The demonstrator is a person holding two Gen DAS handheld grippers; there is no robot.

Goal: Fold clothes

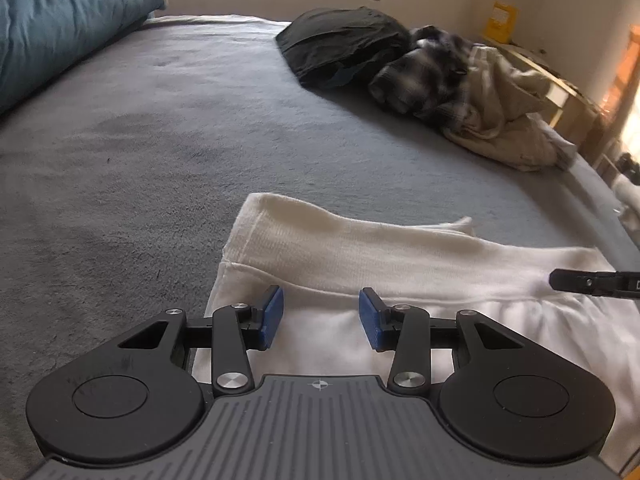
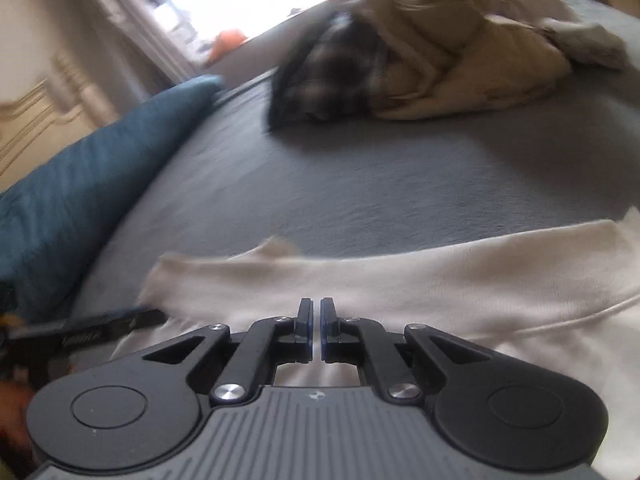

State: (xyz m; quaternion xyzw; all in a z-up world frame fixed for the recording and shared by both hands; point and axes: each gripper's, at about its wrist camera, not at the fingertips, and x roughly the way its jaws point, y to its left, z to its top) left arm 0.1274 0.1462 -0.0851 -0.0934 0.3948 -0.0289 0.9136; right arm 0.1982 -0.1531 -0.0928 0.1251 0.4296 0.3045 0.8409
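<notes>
— Two grippers over one white garment (image 1: 400, 248), and neither has hold of it. Why is it spread out like that?

— It lies flat on the grey bed cover (image 1: 160, 128), near the front edge, with one long part folded across the top. My guess is that it is laid out so the next fold can be made cleanly; flat cloth is easier to pinch at a seam or edge.

— And the heap further back?

— A black garment (image 1: 344, 44), a plaid one (image 1: 424, 72) and a beige one (image 1: 508, 116) sit bunched together, well apart from the white one. They look like the pile waiting its turn. The blue pillow (image 1: 60, 28) is off to the other side.

— Where do the grippers stand?

— The left gripper (image 1: 321, 316) hangs just above the white cloth, its blue pads partly apart with nothing between them but the fabric seen below. The right gripper (image 2: 316, 320) is closed to a thin slit, empty, also over the white garment, with the folded strip just ahead of its tips. Whether either touches the cloth, I cannot tell.
</notes>
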